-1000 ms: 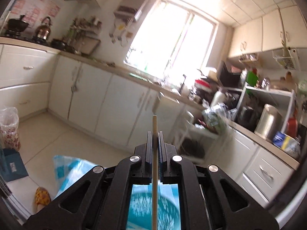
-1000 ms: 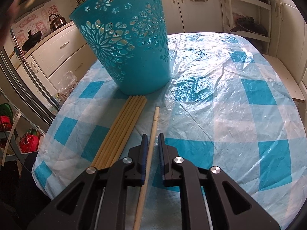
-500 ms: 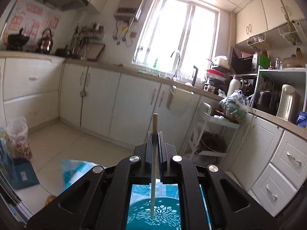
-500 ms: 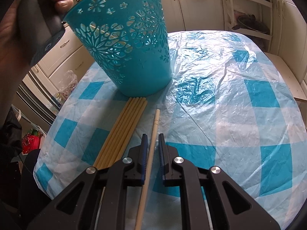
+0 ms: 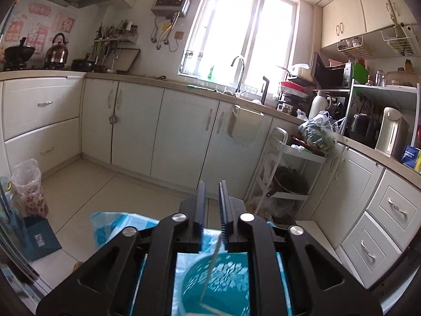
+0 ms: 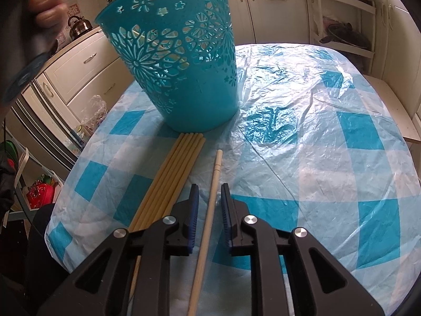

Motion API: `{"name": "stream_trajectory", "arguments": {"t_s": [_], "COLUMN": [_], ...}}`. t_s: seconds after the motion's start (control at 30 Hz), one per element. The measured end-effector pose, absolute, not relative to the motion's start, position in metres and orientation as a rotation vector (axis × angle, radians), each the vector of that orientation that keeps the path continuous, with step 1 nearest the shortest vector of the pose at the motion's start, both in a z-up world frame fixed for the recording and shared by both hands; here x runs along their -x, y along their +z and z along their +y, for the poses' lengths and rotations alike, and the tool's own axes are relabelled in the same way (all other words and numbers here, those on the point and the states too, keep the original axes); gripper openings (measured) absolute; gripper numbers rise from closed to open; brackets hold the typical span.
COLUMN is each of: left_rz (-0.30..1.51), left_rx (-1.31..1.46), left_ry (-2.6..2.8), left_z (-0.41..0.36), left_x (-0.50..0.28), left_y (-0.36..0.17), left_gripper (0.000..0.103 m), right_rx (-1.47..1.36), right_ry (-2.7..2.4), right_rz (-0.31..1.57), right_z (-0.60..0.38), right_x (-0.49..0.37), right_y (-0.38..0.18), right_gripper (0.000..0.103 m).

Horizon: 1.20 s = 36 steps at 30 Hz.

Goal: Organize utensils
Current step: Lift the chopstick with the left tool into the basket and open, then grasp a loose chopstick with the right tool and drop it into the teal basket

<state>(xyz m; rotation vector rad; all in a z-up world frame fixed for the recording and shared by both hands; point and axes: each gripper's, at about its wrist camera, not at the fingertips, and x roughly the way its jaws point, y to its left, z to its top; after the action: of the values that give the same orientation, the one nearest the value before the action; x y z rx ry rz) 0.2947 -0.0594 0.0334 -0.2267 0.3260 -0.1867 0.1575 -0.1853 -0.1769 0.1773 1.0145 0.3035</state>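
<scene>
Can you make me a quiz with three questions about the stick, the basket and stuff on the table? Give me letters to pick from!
1. Where does the lone chopstick lie?
A. On top of the basket
B. Between the fingers of the right tool
C. On the floor

2. What colour is the basket?
A. Teal blue
B. Red
C. Yellow

3. How does the basket stand?
A. Tipped on its side
B. Upside down
C. Upright on the tablecloth

Answers:
1 B: the stick runs straight through the gap between the two fingers. The jaws are opening and the pads do not press on it.
2 A: its flower-cut wall is teal blue all over.
3 C: its narrow base sits on the checked cloth and its wide rim points up.
</scene>
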Motion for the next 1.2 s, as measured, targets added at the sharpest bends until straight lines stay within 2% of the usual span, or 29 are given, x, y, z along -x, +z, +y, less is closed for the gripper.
{"name": "stream_trajectory", "arguments": {"t_s": [0.07, 0.13, 0.23, 0.33, 0.47, 0.6, 0.73, 0.83, 1.0, 1.2], "left_rz": [0.332, 0.336, 0.365, 0.423, 0.535, 0.597, 0.642, 0.657, 0.657, 0.675], "left_rx": [0.229, 0.241, 0.256, 0.250, 0.245, 0.252, 0.254, 0.264, 0.267, 0.297], "left_ry": [-0.182, -0.167, -0.158, -0.157, -0.176, -0.184, -0.187, -0.190, -0.187, -0.197], "left_z": [-0.050, -0.035, -0.016, -0.006, 0.004, 0.013, 0.021, 0.026, 0.033, 0.031], "left_x": [-0.284, -0.265, -0.241, -0.220, -0.192, -0.171, -0.161, -0.157, -0.148, -0.142], "left_y": [0.034, 0.032, 0.022, 0.003, -0.033, -0.055, -0.069, -0.070, -0.071, -0.077], "left_gripper": [0.029, 0.048, 0.059, 0.064, 0.065, 0.066, 0.066, 0.066, 0.068, 0.068], "right_rx": [-0.172, -0.156, -0.114, -0.032, -0.043, -0.062, 0.052, -0.075, -0.361, -0.494], "right_ry": [0.302, 0.298, 0.288, 0.265, 0.273, 0.274, 0.260, 0.288, 0.412, 0.447], "right_rz": [1.014, 1.012, 1.006, 0.996, 1.010, 1.036, 1.018, 1.027, 0.837, 0.530], "right_z": [-0.185, -0.183, -0.178, -0.170, -0.174, -0.181, -0.168, -0.181, -0.214, -0.220], "right_x": [-0.157, -0.157, -0.155, -0.153, -0.153, -0.151, -0.147, -0.147, -0.134, -0.166], "right_y": [-0.177, -0.177, -0.176, -0.176, -0.174, -0.175, -0.173, -0.166, -0.102, -0.010], "right_gripper": [0.018, 0.018, 0.017, 0.012, 0.006, 0.006, 0.006, 0.006, 0.006, 0.006]}}
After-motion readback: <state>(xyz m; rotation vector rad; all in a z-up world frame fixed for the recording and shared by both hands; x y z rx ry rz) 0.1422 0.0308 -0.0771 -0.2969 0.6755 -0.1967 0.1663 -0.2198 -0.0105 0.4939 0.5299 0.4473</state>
